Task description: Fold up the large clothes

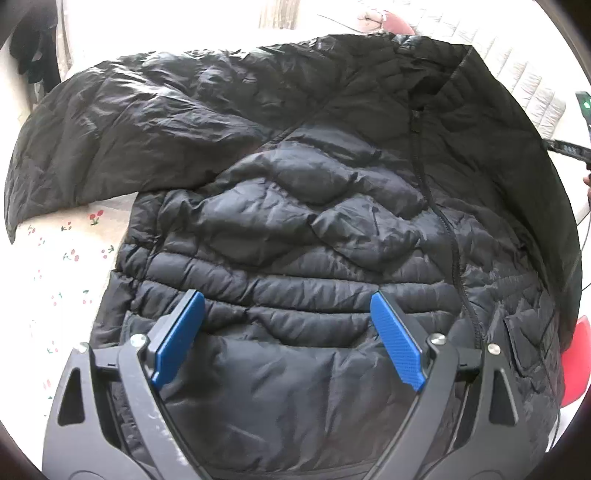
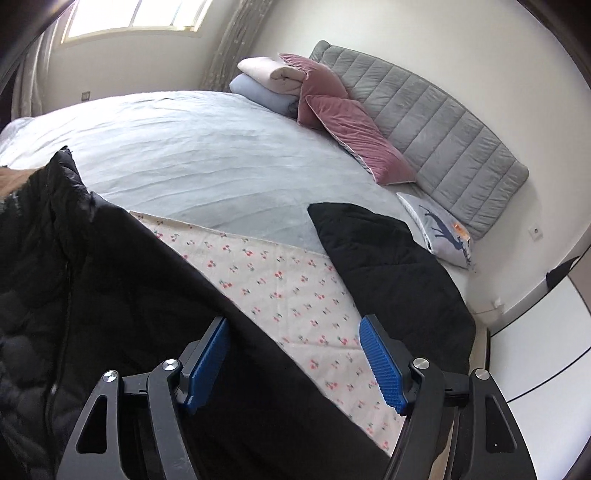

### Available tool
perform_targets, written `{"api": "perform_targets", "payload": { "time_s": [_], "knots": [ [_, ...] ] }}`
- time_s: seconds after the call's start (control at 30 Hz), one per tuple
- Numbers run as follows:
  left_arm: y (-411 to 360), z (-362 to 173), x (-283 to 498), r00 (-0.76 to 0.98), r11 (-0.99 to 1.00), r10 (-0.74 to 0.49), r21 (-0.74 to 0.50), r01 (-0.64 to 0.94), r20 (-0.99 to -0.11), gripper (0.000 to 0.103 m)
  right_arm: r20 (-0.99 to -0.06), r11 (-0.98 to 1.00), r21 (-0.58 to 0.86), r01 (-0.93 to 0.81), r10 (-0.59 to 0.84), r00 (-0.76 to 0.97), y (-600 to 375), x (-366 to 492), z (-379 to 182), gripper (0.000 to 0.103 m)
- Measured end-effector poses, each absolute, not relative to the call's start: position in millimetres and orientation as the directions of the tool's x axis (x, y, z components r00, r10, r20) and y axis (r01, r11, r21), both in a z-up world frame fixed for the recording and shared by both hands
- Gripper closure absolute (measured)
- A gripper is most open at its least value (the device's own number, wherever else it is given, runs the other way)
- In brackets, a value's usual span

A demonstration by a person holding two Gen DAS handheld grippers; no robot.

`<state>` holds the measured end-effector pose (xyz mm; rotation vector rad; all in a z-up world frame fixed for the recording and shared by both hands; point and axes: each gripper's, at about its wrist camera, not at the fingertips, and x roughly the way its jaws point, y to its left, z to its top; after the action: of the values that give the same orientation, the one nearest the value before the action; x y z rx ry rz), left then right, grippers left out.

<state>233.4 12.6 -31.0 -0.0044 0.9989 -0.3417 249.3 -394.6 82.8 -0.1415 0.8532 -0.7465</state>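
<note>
A black quilted puffer jacket (image 1: 295,206) lies front up on a cherry-print sheet (image 1: 62,258), zipper closed, one sleeve spread to the left. My left gripper (image 1: 286,314) is open, its blue pads (image 1: 181,332) wide apart above the jacket's lower body, holding nothing. In the right wrist view the jacket's right side (image 2: 92,295) fills the lower left. My right gripper (image 2: 293,338) is open over the jacket's edge, with the left pad (image 2: 207,365) over black fabric and the right pad (image 2: 380,365) over the cherry-print sheet (image 2: 288,288). The jacket's other sleeve (image 2: 391,269) lies apart to the right.
The bed has a pale blue cover (image 2: 207,155), pink cushions (image 2: 354,136), folded blankets (image 2: 266,81), a white printed pillow (image 2: 439,232) and a grey padded headboard (image 2: 436,122). A window (image 2: 133,18) is at the far wall. White floor (image 2: 546,332) lies right of the bed.
</note>
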Motion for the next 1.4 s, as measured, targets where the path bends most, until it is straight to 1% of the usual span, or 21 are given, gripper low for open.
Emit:
{"api": "perform_targets", "payload": {
  "time_s": [0.13,0.2,0.27,0.33,0.47,0.53,0.63,0.67,0.7,0.73,0.77,0.87,0.97,1.03,1.07,1.1,1.13,1.2,1.23,1.27,1.4],
  "knots": [
    [7.3,-30.9,231.0,0.497,0.943,-0.287,-0.150,0.298,-0.819,0.012,-0.642,0.739,-0.375,0.560,-0.643,0.418,-413.5,209.4,90.7,0.029],
    [4.1,-31.0,230.3,0.499,0.942,-0.283,-0.139,0.306,-0.819,0.012,-0.663,0.755,-0.326,0.569,-0.612,0.432,-419.9,186.7,92.1,0.025],
    [2.3,-31.1,229.8,0.503,0.942,-0.279,-0.131,0.310,-0.818,0.012,-0.689,0.789,-0.259,0.557,-0.555,0.466,-423.5,170.6,90.6,0.025],
    [2.0,-31.1,229.0,0.505,0.942,-0.274,-0.123,0.311,-0.818,0.012,-0.704,0.824,-0.222,0.521,-0.505,0.499,-419.6,159.3,87.2,0.024],
    [4.0,-32.8,229.1,0.507,0.945,-0.268,-0.120,0.306,-0.819,0.012,-0.771,0.920,-0.168,0.355,-0.347,0.534,-404.6,163.0,65.2,0.024],
    [4.1,-35.7,230.4,0.502,0.946,-0.262,-0.118,0.301,-0.824,0.012,-0.777,0.918,-0.232,0.322,-0.374,0.506,-401.4,168.9,55.4,0.024],
    [3.3,-37.7,229.9,0.499,0.946,-0.258,-0.112,0.303,-0.827,0.012,-0.791,0.888,-0.315,0.334,-0.440,0.425,-413.8,185.3,39.9,0.025],
    [2.6,-38.0,229.3,0.501,0.946,-0.256,-0.107,0.306,-0.827,0.012,-0.797,0.884,-0.324,0.336,-0.446,0.408,-418.1,189.7,37.1,0.030],
    [1.1,-39.1,229.1,0.502,0.945,-0.251,-0.097,0.312,-0.827,0.012,-0.811,0.890,-0.320,0.325,-0.435,0.392,-424.8,195.8,33.3,0.060],
    [-0.2,-39.9,229.1,0.503,0.945,-0.246,-0.090,0.315,-0.828,0.012,-0.839,0.904,-0.293,0.311,-0.399,0.369,-433.3,202.4,29.1,0.081],
    [-1.8,-41.1,229.8,0.504,0.945,-0.240,-0.081,0.317,-0.830,0.012,-0.851,0.906,-0.286,0.313,-0.390,0.352,-438.7,203.4,27.9,0.094],
    [-5.0,-43.3,229.8,0.508,0.945,-0.227,-0.062,0.321,-0.831,0.012,-0.824,0.867,-0.366,0.337,-0.471,0.315,-454.8,222.4,32.1,0.096],
    [-6.6,-43.6,229.7,0.516,0.944,-0.227,-0.056,0.326,-0.826,0.012,-0.773,0.794,-0.369,0.483,-0.550,0.315,-486.1,242.2,49.7,0.096],
    [-6.7,-44.8,229.2,0.519,0.945,-0.222,-0.050,0.325,-0.826,0.012,-0.728,0.731,-0.405,0.549,-0.621,0.290,-498.2,256.3,54.2,0.090],
    [-6.8,-45.4,229.0,0.519,0.945,-0.218,-0.045,0.325,-0.827,0.012,-0.711,0.706,-0.430,0.563,-0.649,0.271,-500.7,261.0,55.3,0.080],
    [-6.8,-45.5,228.4,0.520,0.945,-0.215,-0.040,0.326,-0.827,0.012,-0.678,0.667,-0.472,0.577,-0.692,0.247,-502.1,265.0,56.5,0.075],
    [-7.1,-45.3,228.3,0.522,0.945,-0.214,-0.039,0.326,-0.826,0.012,-0.645,0.631,-0.506,0.588,-0.729,0.228,-502.6,265.4,58.8,0.072],
    [-6.9,-44.9,227.8,0.524,0.945,-0.213,-0.036,0.326,-0.825,0.012,-0.620,0.603,-0.516,0.609,-0.753,0.221,-503.1,257.0,65.2,0.046],
    [-7.0,-45.0,227.5,0.524,0.945,-0.212,-0.035,0.326,-0.825,0.012,-0.617,0.607,-0.505,0.613,-0.751,0.236,-502.2,248.9,68.6,0.042],
    [-7.1,-45.0,227.1,0.524,0.945,-0.210,-0.033,0.326,-0.825,0.012,-0.619,0.616,-0.495,0.612,-0.745,0.249,-502.2,242.7,70.6,0.040],
    [-7.8,-42.8,224.8,0.530,0.943,-0.213,-0.031,0.330,-0.821,0.012,-0.661,0.661,-0.458,0.594,-0.700,0.270,-502.9,199.4,73.0,0.038]
  ]
}}
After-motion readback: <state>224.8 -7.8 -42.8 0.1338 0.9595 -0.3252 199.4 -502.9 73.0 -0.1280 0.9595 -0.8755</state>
